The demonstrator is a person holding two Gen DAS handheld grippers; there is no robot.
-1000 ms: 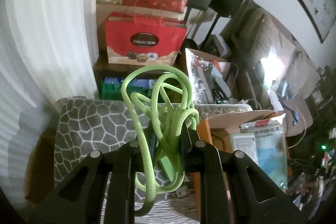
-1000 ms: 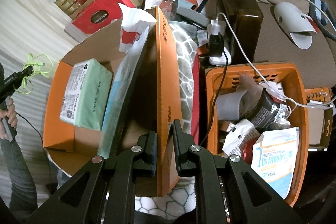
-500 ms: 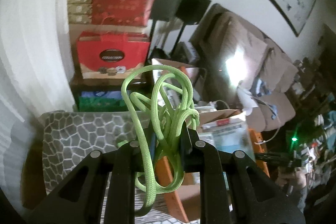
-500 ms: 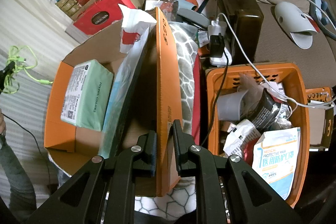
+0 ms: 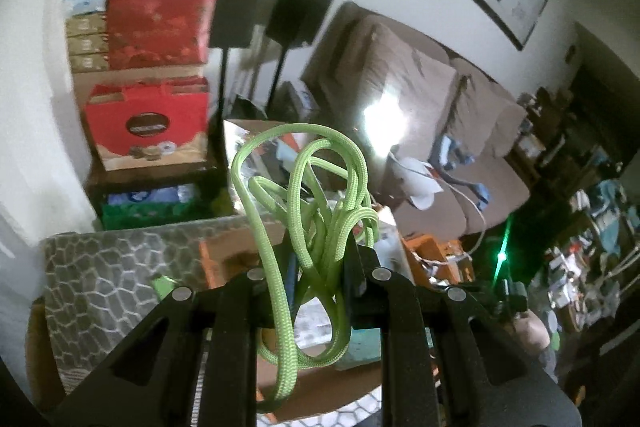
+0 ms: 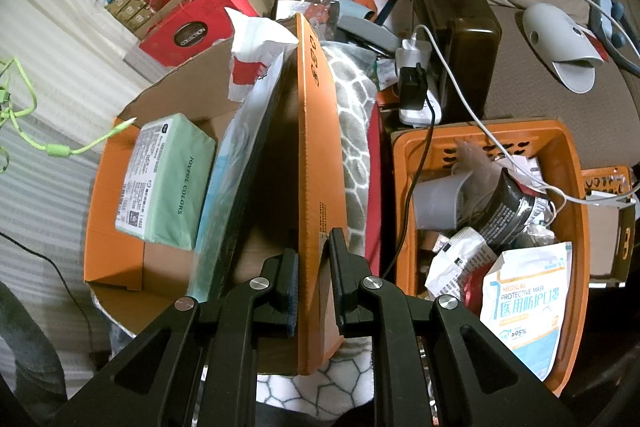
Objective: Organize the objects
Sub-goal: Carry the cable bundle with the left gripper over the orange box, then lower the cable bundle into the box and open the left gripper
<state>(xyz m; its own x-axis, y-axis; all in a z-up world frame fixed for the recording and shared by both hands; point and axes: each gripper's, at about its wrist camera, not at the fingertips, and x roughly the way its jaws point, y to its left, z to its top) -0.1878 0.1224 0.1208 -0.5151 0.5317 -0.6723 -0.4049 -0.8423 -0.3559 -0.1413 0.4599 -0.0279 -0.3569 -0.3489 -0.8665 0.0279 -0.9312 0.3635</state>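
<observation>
Orange cardboard walls frame the space I have to work in: the open cardboard box (image 6: 120, 211) sits at the left of my right-wrist view, with bare floor showing only along its near edge, since a mint-green tissue pack (image 6: 166, 183) and a tall flat packet leaning beside it fill the rest. Its upright flap (image 6: 316, 163) stands between box and grey-patterned blanket (image 6: 352, 131). Right of that, touching the blanket's red edge, is an orange plastic basket (image 6: 576, 219) crammed with mask packets (no room in there).

My left gripper (image 5: 320, 263) pinches a bundle of lime-green paracord (image 5: 304, 211); loops stand above my fingers and a long loop hangs below them, in the air above the box's left side. Its thin tail with a plug end reaches over the box's left rim.

My right gripper (image 6: 314, 259) is clamped on the upright flap, pads pressed to both faces.

Against a second ago, the cord has gone up and away to the left edge of the right-wrist view, and my left camera now sees sofa and framed picture rather than mostly the blanket. My right hand has not budged.
</observation>
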